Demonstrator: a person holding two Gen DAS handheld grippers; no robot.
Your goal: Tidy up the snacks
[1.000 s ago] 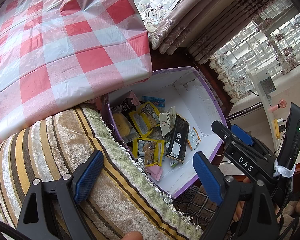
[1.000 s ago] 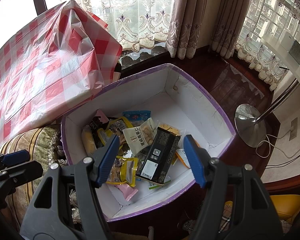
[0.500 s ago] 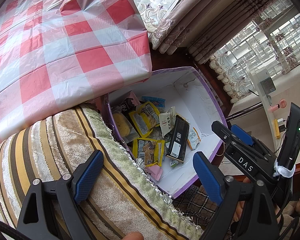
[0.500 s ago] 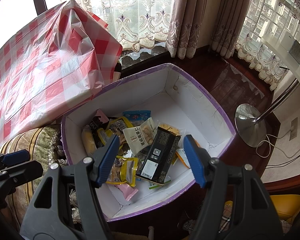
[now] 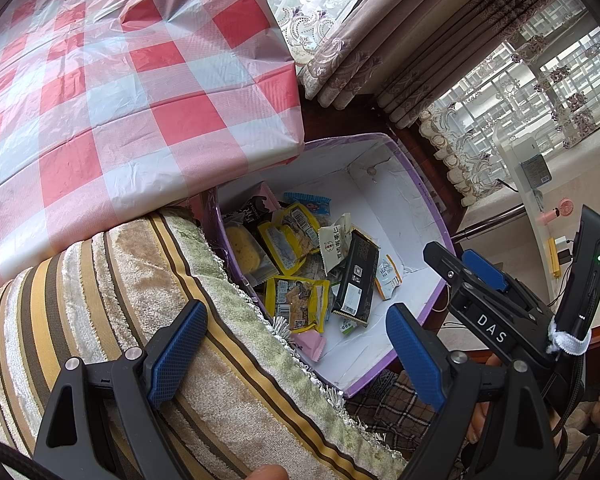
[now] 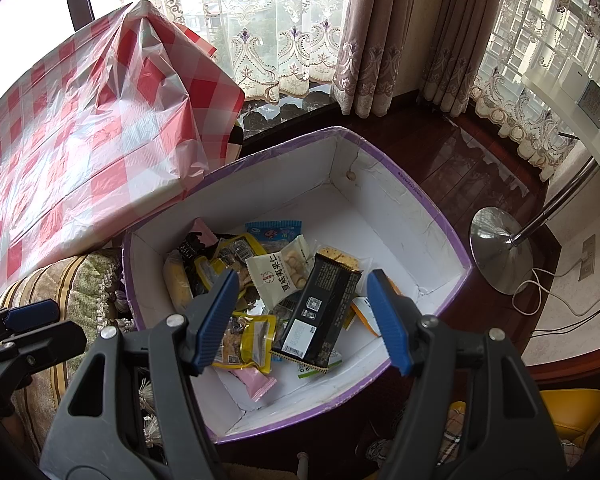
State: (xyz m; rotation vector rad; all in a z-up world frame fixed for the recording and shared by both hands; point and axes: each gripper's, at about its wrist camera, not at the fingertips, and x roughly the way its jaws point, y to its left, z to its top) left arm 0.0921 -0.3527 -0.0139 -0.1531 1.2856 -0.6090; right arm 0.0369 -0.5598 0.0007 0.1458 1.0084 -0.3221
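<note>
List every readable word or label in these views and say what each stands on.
"DAS": white letters on the right gripper body, seen from the left wrist.
"夏威夷果仁": white snack packet in the purple-rimmed box.
Black packet: barcode, QR code, print too small.
Yellow pouches: unreadable.

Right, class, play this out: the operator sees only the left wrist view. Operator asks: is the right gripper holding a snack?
Observer: No. The right gripper is open and empty, pointing down at the black packet in the box.
Operator: Anything on the floor to the right of the box?
Observer: Yes, a round metal lamp base stands there, apart from the box.
Operator: Anything trailing near it?
Observer: A white cable loops on the floor beside that base.
</note>
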